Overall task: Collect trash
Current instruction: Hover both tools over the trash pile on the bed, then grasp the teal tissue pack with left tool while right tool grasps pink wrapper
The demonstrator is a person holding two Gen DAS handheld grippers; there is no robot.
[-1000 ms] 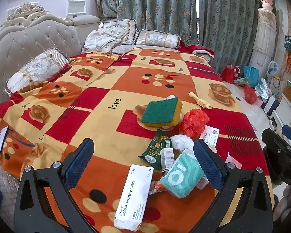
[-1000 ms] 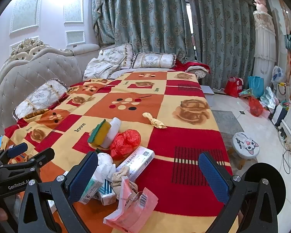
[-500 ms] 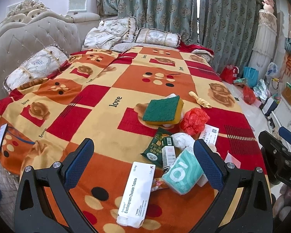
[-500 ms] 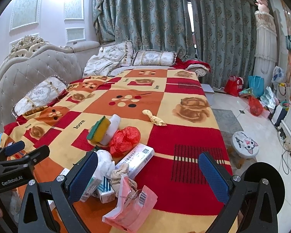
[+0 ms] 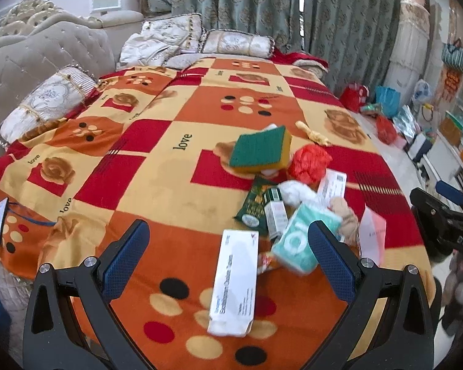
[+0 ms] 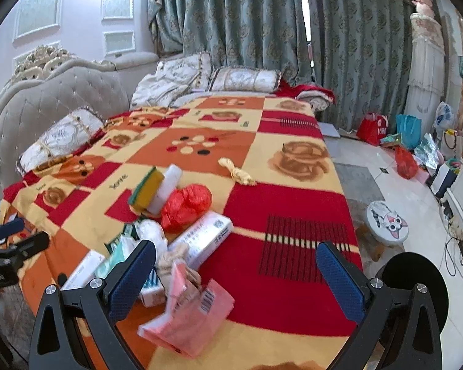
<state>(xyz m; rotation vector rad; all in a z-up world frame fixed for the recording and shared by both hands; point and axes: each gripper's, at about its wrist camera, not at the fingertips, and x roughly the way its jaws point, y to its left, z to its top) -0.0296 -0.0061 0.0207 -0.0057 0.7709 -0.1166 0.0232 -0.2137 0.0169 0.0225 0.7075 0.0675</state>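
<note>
In the left wrist view, the left tongs point(image 5: 228, 243) are held spread wide and empty above the near end of a bed covered by a red, orange and cream patchwork blanket point(image 5: 157, 166). A long white cardboard tablet box point(image 5: 235, 283) is seen lying between the two blue pads, nearer the right one. A mint-green tissue pack point(image 5: 304, 240) is partly hidden by the right pad. Beyond it, a heap of trash is seen: a dark green foil sachet point(image 5: 253, 205), a crumpled red plastic bag point(image 5: 308, 163) and a green and yellow scouring sponge point(image 5: 260, 149). The right tongs point(image 5: 447, 203) are seen at the right edge.

In the right wrist view, the right tongs point(image 6: 236, 269) are likewise spread apart and hold nothing. A pink plastic wrapper with a barcode point(image 6: 189, 317) lies just inside the left pad, at the near bed edge. The heap is found behind and left of that pad, the red bag point(image 6: 186, 205) and the sponge point(image 6: 146, 189) farther back. A twisted yellow wrapper point(image 6: 236, 172) lies apart, farther up the blanket.
</note>
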